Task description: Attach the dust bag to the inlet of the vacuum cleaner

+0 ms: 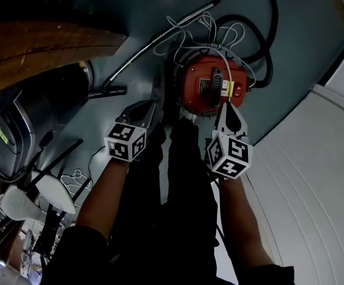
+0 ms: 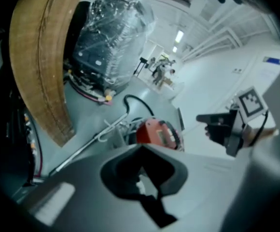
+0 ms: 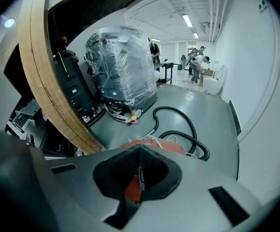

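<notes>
- Head view: the red vacuum cleaner (image 1: pixel 210 88) stands on the grey-green floor (image 1: pixel 302 40), just beyond both grippers. A black hose (image 1: pixel 268 64) loops round its far side, and a metal wand (image 1: pixel 160 44) lies slanted on the floor to its left.
- Head view: the left gripper (image 1: pixel 150 108) hangs just left of the vacuum cleaner's body. The right gripper (image 1: pixel 227 107) is over its near right edge. Both point down toward it, but whether either touches it cannot be told.
- Left gripper view: the fingers are pressed together, tip against tip, with nothing between them. The vacuum cleaner lies past the tips, and the right gripper shows at the right, apart from it.
- Right gripper view: the fingers meet tip to tip and pinch nothing. The vacuum cleaner's red shows over the tips and through the opening behind them.
- Right gripper view: the hose curls on the floor beyond. A plastic-wrapped machine (image 3: pixel 123 66) stands farther back, beside a curved wooden edge (image 3: pixel 48 81).
</notes>
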Demonstrator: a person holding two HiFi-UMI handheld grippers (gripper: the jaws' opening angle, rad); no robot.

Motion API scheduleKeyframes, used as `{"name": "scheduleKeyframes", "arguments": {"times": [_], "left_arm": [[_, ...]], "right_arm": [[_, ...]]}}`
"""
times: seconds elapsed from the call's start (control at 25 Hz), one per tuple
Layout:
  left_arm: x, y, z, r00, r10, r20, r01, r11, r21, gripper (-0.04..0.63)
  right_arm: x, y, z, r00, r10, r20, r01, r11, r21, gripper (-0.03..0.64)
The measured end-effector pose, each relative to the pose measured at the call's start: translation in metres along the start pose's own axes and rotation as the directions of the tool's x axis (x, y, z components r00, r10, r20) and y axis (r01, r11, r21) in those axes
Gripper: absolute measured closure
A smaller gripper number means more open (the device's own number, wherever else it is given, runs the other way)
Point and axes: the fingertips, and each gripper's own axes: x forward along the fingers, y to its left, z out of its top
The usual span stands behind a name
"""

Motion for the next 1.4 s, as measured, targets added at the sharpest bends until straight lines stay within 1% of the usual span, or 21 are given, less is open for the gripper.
{"name": "scheduleKeyframes", "arguments": {"times": [0.08, 0.12, 0.16, 0.2, 0.28, 0.32, 0.4, 0.48, 0.56, 0.68, 0.84, 0.92, 1.0, 1.12, 1.24, 1.32, 1.4], "left_arm": [[-0.017, -0.018, 0.023, 0.999, -0.027, 0.022, 0.028, 0.999, -0.029, 0.597], [-0.027, -0.030, 0.036, 0.999, -0.042, 0.031, 0.043, 0.998, -0.035, 0.597], [-0.039, -0.044, 0.049, 0.998, -0.056, 0.038, 0.057, 0.998, -0.025, 0.597], [-0.051, -0.058, 0.064, 0.997, -0.068, 0.043, 0.068, 0.998, 0.001, 0.597], [-0.076, -0.085, 0.097, 0.996, -0.080, 0.049, 0.076, 0.994, 0.080, 0.597], [-0.089, -0.098, 0.113, 0.996, -0.078, 0.053, 0.071, 0.990, 0.119, 0.597], [-0.113, -0.122, 0.144, 0.995, -0.065, 0.075, 0.052, 0.984, 0.172, 0.597], [-0.133, -0.141, 0.181, 0.992, -0.050, 0.114, 0.025, 0.978, 0.209, 0.597], [-0.154, -0.158, 0.223, 0.984, -0.040, 0.173, -0.004, 0.969, 0.248, 0.597], [-0.190, -0.187, 0.282, 0.961, -0.038, 0.273, -0.047, 0.953, 0.299, 0.597], [-0.235, -0.230, 0.327, 0.927, -0.077, 0.367, -0.037, 0.955, 0.294, 0.597], [-0.252, -0.252, 0.351, 0.906, -0.098, 0.412, -0.041, 0.948, 0.316, 0.597], [-0.269, -0.275, 0.371, 0.884, -0.134, 0.447, -0.031, 0.939, 0.343, 0.597], [-0.299, -0.303, 0.382, 0.855, -0.179, 0.486, -0.016, 0.929, 0.370, 0.597], [-0.320, -0.321, 0.386, 0.832, -0.214, 0.511, -0.009, 0.917, 0.398, 0.595], [-0.327, -0.330, 0.385, 0.824, -0.236, 0.516, -0.005, 0.907, 0.422, 0.597], [-0.332, -0.336, 0.382, 0.820, -0.258, 0.511, 0.004, 0.895, 0.446, 0.597]], "right_arm": [[-0.017, 0.011, 0.019, 1.000, 0.015, 0.025, -0.015, 1.000, 0.024, 0.618], [-0.028, 0.017, 0.030, 0.999, 0.023, 0.041, -0.025, 0.999, 0.034, 0.618], [-0.039, 0.024, 0.043, 0.998, 0.030, 0.059, -0.032, 0.999, 0.040, 0.618], [-0.051, 0.030, 0.056, 0.996, 0.033, 0.081, -0.037, 0.998, 0.042, 0.618], [-0.076, 0.040, 0.085, 0.991, 0.035, 0.128, -0.041, 0.998, 0.048, 0.618], [-0.090, 0.043, 0.099, 0.988, 0.035, 0.149, -0.043, 0.998, 0.050, 0.618], [-0.117, 0.045, 0.126, 0.982, 0.035, 0.186, -0.045, 0.998, 0.049, 0.618], [-0.141, 0.045, 0.154, 0.972, 0.031, 0.232, -0.043, 0.998, 0.047, 0.618], [-0.162, 0.046, 0.188, 0.956, 0.024, 0.291, -0.039, 0.998, 0.046, 0.618], [-0.202, 0.049, 0.240, 0.925, 0.015, 0.379, -0.034, 0.998, 0.044, 0.618], [-0.257, 0.064, 0.292, 0.886, 0.019, 0.464, -0.042, 0.998, 0.040, 0.618], [-0.281, 0.072, 0.320, 0.853, 0.025, 0.521, -0.042, 0.999, 0.021, 0.618], [-0.307, 0.078, 0.346, 0.814, 0.037, 0.580, -0.042, 0.999, -0.005, 0.618], [-0.348, 0.083, 0.364, 0.765, 0.041, 0.643, -0.034, 0.999, -0.024, 0.618], [-0.377, 0.081, 0.372, 0.735, 0.027, 0.678, -0.015, 1.000, -0.024, 0.618], [-0.389, 0.081, 0.373, 0.718, 0.020, 0.696, -0.001, 1.000, -0.028, 0.618], [-0.396, 0.084, 0.370, 0.707, 0.016, 0.707, 0.008, 0.999, -0.031, 0.618]]}}
